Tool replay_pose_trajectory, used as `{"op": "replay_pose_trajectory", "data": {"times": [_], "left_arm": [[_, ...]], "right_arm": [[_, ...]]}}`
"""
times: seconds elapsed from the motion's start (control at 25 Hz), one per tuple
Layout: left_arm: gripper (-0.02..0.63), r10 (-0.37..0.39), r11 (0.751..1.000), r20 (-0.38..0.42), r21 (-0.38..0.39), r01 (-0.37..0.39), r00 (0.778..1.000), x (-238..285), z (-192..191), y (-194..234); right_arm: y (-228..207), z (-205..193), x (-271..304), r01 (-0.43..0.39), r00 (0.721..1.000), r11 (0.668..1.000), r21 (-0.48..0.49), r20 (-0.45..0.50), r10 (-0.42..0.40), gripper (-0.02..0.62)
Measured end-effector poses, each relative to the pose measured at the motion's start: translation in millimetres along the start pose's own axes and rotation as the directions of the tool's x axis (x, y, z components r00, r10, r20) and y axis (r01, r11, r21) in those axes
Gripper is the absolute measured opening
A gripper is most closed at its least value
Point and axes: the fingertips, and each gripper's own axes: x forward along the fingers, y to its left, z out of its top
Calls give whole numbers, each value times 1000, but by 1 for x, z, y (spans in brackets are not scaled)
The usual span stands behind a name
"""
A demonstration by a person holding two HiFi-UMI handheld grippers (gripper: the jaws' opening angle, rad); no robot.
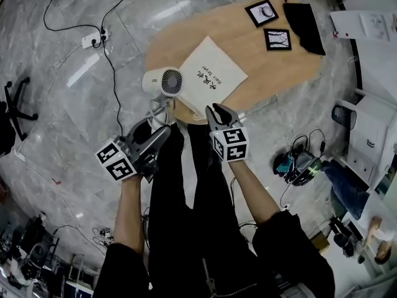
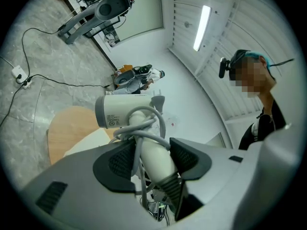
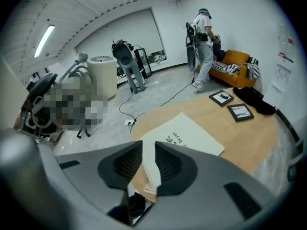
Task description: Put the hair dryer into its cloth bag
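- Head view hides most of the white hair dryer's (image 1: 162,81) handle behind its grey coiled cord and the left gripper (image 1: 160,134). Only the barrel shows, over the near rim of the oval wooden table (image 1: 267,73). Whether it touches the wood cannot be told.
- Its round grilled end faces up toward the head camera, and the opposite end is out of sight there.
- Left gripper view shows the hair dryer (image 2: 125,111) with its barrel lying crosswise and its handle running back from the barrel into the left gripper (image 2: 152,159), whose pads are clamped on that handle with the cord looped round it.
- The flat cream cloth bag (image 1: 212,73) with dark print lies on the table just beside the barrel, its near corner covered by the right gripper (image 1: 218,112).
- Right gripper view shows the right gripper's (image 3: 148,164) jaws apart, gripping nothing, with the bag's (image 3: 189,135) corner showing in the gap between them.
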Motion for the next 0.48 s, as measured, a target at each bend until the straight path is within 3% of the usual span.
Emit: {"op": "replay_pose_trajectory", "data": {"times": [0.24,0.48], "left_arm": [[231,13,1000,-1,-16,-13,1000,1,-20,45],[232,22,1000,-6,-7,-22,1000,-7,-38,70]], "right_arm": [[3,-46,52,-69,993,990,-126,-109,55,105],[14,-82,80,-171,967,943,-287,-234,104,112]]}}
